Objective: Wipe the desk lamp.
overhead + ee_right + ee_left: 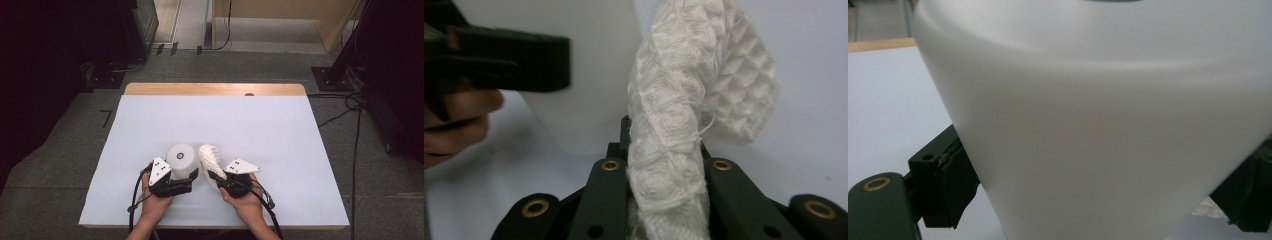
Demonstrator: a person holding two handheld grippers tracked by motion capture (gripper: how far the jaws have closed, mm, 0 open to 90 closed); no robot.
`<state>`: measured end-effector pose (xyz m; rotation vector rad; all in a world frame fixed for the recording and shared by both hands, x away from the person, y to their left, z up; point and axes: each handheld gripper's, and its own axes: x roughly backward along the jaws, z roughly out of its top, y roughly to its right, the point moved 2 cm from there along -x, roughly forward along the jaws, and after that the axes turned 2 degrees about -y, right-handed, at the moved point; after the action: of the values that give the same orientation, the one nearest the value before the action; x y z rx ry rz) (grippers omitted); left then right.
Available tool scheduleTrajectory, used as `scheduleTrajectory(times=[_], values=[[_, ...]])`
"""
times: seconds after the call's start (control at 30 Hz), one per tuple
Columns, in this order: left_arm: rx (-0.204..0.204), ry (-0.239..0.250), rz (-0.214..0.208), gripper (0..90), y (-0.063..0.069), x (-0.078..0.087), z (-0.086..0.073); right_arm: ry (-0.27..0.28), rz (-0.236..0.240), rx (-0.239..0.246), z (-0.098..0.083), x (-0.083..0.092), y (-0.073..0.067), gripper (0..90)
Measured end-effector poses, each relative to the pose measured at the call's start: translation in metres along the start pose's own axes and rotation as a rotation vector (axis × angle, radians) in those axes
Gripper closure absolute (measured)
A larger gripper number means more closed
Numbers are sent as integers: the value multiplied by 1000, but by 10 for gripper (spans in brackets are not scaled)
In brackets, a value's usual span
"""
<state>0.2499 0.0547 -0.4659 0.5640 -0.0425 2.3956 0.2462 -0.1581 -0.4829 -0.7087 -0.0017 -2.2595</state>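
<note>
We see the white-covered surface (pixel 280 135) carrying a white cup-like container (pixel 181 159) near its front edge, left of centre, clenched at its lower sides by the left tongs (pixel 189 176). Just beside it to the right, the right tongs (pixel 214 176) are clamped on a folded white waffle-weave cloth (pixel 210 159), which stands up from them.

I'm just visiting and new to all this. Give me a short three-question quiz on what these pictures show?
1. True or false: the left gripper is clamped on the white cup.
2. What does the right gripper hold?
3. The cup stands: A) mouth up, B) upside down, C) on its side.

Key
1. True: its jaws press both sides.
2. A white waffle-weave cloth.
3. B: it widens toward the top.
</note>
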Motion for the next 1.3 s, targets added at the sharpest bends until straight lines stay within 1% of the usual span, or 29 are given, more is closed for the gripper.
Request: scheduleTrajectory(times=[0.03, 0.07, 0.1, 0.13, 0.17, 0.2, 0.23, 0.27, 0.33, 0.43, 0.47, 0.5, 0.53, 0.57, 0.6, 0.63, 0.7, 0.77, 0.8, 0.87, 0.9, 0.93, 1.0, 1.03, 1.07, 1.1, 1.2, 1.23, 1.3], values=[[-19, 4, -18, 84, 2, 0, 0, 24, 18, 21, 5, 4, -9, 799], [-29, 4, -25, 84, 3, 0, -1, 24, 18, 21, 5, 4, -9, 799], [-52, -10, -41, 84, 6, -1, -2, 57, 31, 25, 11, 10, -12, 799], [-52, -10, -41, 84, 6, -1, -2, 57, 31, 25, 11, 10, -12, 799], [-63, -26, -62, 84, 8, -3, -2, 69, 35, 19, 13, 13, -12, 800], [-68, -36, -70, 85, 9, -4, -3, 89, 46, 9, 18, 19, -11, 799], [-90, -55, -73, 84, 11, -6, -4, 102, 50, 2, 20, 23, -11, 799], [-97, -59, -75, 84, 13, -7, -5, 133, 58, 5, 26, 30, -11, 799], [-111, -67, -82, 84, 16, -8, -5, 158, 60, 16, 32, 37, -10, 799], [-115, -57, -88, 84, 17, -7, -3, 150, 60, 20, 31, 36, -7, 798], [-119, -49, -87, 84, 15, -4, -1, 131, 64, 17, 28, 32, -5, 798], [-113, -41, -85, 84, 14, -2, 1, 76, 68, 4, 19, 20, -1, 798], [-113, -41, -85, 84, 14, -2, 1, 76, 68, 4, 19, 20, -1, 798], [-109, -36, -83, 85, 12, -1, 2, 35, 76, -21, 11, 11, 3, 798], [-101, -31, -83, 85, 11, 0, 2, 35, 76, -21, 11, 11, 3, 798], [-99, -29, -82, 84, 9, 0, 3, 17, 86, -42, 7, 6, 5, 799], [-93, -27, -85, 85, 8, 0, 2, 24, 87, -39, 8, 6, 5, 799], [-103, -40, -82, 84, 9, -3, -1, 47, 91, -29, 12, 10, 3, 798], [-108, -46, -80, 84, 10, -4, -2, 91, 94, -20, 19, 19, 1, 797], [-114, -52, -80, 84, 12, -8, -5, 106, 94, -19, 21, 22, 0, 797], [-120, -56, -76, 84, 13, -9, -5, 145, 94, -20, 25, 29, 0, 795], [-125, -58, -74, 84, 14, -10, -5, 145, 94, -20, 25, 29, 0, 795], [-136, -55, -60, 84, 15, -11, -5, 166, 82, -19, 27, 33, 2, 794], [-139, -51, -55, 84, 15, -11, -5, 170, 61, -24, 27, 34, 6, 793], [-143, -49, -48, 84, 14, -11, -5, 170, 61, -24, 27, 34, 6, 793], [-151, -52, -38, 84, 13, -12, -6, 170, 46, -31, 26, 34, 9, 791], [-157, -70, -13, 84, 11, -15, -10, 149, -37, -38, 21, 31, 18, 786], [-152, -75, -10, 84, 10, -16, -11, 135, -53, -43, 18, 29, 20, 785], [-154, -82, -11, 84, 10, -18, -13, 116, -62, -53, 14, 25, 23, 784]])
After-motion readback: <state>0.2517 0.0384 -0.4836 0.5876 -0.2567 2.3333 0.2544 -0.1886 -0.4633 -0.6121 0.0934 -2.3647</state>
